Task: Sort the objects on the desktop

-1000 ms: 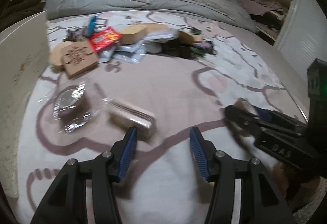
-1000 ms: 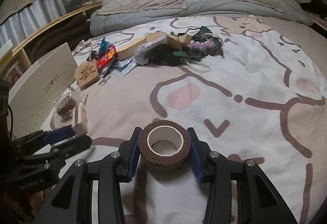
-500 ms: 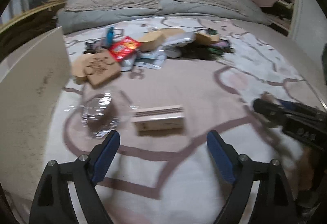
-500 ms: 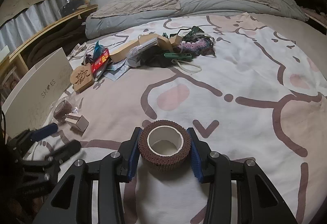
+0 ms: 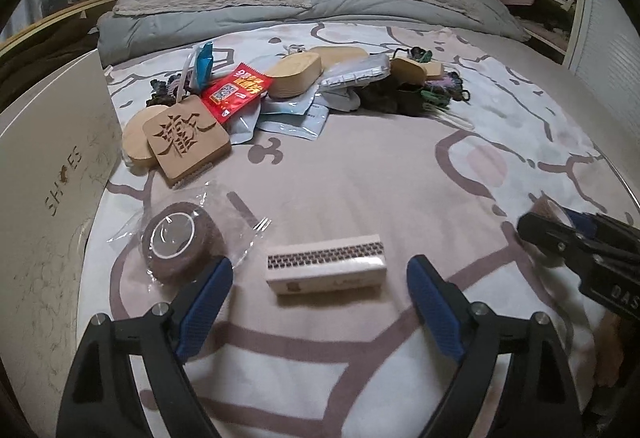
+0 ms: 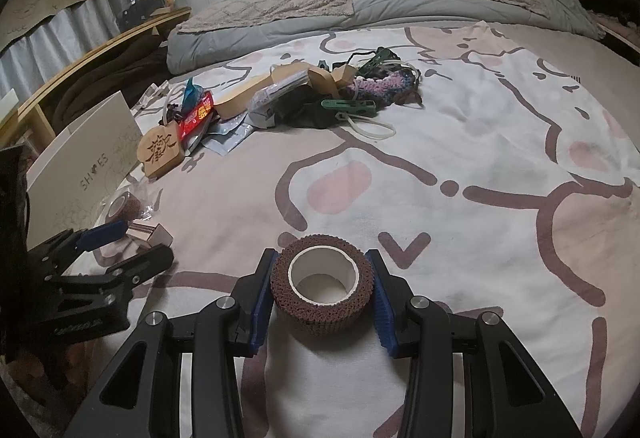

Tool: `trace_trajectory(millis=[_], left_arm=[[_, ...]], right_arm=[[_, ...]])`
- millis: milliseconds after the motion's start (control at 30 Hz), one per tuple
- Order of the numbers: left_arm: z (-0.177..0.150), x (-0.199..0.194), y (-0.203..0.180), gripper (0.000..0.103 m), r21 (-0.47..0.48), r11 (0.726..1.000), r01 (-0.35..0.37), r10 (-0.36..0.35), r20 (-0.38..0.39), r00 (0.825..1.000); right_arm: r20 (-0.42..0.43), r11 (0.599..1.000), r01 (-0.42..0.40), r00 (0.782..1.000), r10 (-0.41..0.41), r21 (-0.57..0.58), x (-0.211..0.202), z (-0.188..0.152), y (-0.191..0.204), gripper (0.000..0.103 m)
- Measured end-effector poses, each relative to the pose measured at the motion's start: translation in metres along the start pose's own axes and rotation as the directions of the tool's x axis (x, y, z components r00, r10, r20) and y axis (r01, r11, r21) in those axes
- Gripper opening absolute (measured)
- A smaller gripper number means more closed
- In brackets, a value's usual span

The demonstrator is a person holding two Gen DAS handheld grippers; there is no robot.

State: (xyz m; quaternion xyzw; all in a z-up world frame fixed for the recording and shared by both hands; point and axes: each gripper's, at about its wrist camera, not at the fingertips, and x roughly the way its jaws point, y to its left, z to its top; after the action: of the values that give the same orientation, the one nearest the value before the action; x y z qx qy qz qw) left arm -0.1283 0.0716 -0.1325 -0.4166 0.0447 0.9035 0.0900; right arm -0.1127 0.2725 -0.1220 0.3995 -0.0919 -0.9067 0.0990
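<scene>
Sorting is only begun, by the look of it. Two things lie apart from the heap, near the shoe box (image 5: pixel 52 166) at the bed's left edge: a wrapped roll of brown bandage (image 5: pixel 182 242) and, just beside it, a small wooden block (image 5: pixel 326 270). The left gripper (image 5: pixel 320 302) hovers over the block with its jaws spread wide, having just opened; nothing is between the pads, and the block lies free on the blanket (image 5: pixel 360 174) ahead of them. The right gripper (image 6: pixel 322 298) has its jaws pinching a second brown roll (image 6: pixel 322 294), unwrapped, low over the blanket toward the bed's near edge and not yet set down.

Most of the work looks left: the heap (image 5: pixel 304 86) in the middle of the bed holds a carved wooden tag (image 5: pixel 186 138), a red packet (image 5: pixel 236 94), pouches, clips and yarn, all mixed together. My guess is the held roll belongs beside the wrapped one.
</scene>
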Motion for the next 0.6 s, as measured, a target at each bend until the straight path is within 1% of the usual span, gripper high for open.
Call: trace_trajectory(millis=[33, 67, 100, 167, 200, 233, 400, 600], left_arm=[[0.001, 0.001, 0.001, 0.085, -0.007, 1.0, 0.002, -0.002, -0.002, 1.0], [0.002, 0.002, 0.003, 0.078, -0.015, 1.0, 0.004, -0.004, -0.005, 1.0], [0.002, 0.003, 0.004, 0.075, -0.021, 1.0, 0.006, -0.007, -0.009, 1.0], [0.001, 0.004, 0.005, 0.065, -0.034, 0.999, 0.012, -0.013, -0.013, 1.0], [0.0, 0.004, 0.006, 0.062, -0.038, 0.999, 0.012, -0.012, -0.012, 1.0], [0.0, 0.004, 0.007, 0.055, -0.043, 0.999, 0.01, -0.01, -0.011, 1.0], [0.0, 0.0, 0.01, 0.056, -0.059, 0.998, 0.006, -0.006, -0.001, 1.0], [0.002, -0.012, 0.008, 0.056, -0.052, 0.999, -0.004, 0.006, 0.037, 0.999]], right_arm=[[0.0, 1.0, 0.0, 1.0, 0.0, 0.0, 0.0, 0.0, 0.0, 0.044], [0.0, 1.0, 0.0, 1.0, 0.0, 0.0, 0.0, 0.0, 0.0, 0.044], [0.0, 1.0, 0.001, 1.0, -0.001, -0.001, 0.0, 0.0, 0.001, 0.044], [0.0, 1.0, 0.002, 1.0, -0.002, -0.003, 0.001, 0.0, 0.0, 0.044], [0.0, 1.0, 0.003, 1.0, -0.003, -0.004, 0.001, -0.001, 0.001, 0.044], [0.001, 1.0, 0.004, 1.0, -0.004, -0.005, 0.0, -0.001, 0.001, 0.044], [0.004, 1.0, 0.006, 1.0, -0.006, -0.009, 0.0, -0.001, 0.001, 0.044], [0.031, 1.0, 0.012, 0.999, -0.011, -0.022, -0.007, 0.001, 0.005, 0.044]])
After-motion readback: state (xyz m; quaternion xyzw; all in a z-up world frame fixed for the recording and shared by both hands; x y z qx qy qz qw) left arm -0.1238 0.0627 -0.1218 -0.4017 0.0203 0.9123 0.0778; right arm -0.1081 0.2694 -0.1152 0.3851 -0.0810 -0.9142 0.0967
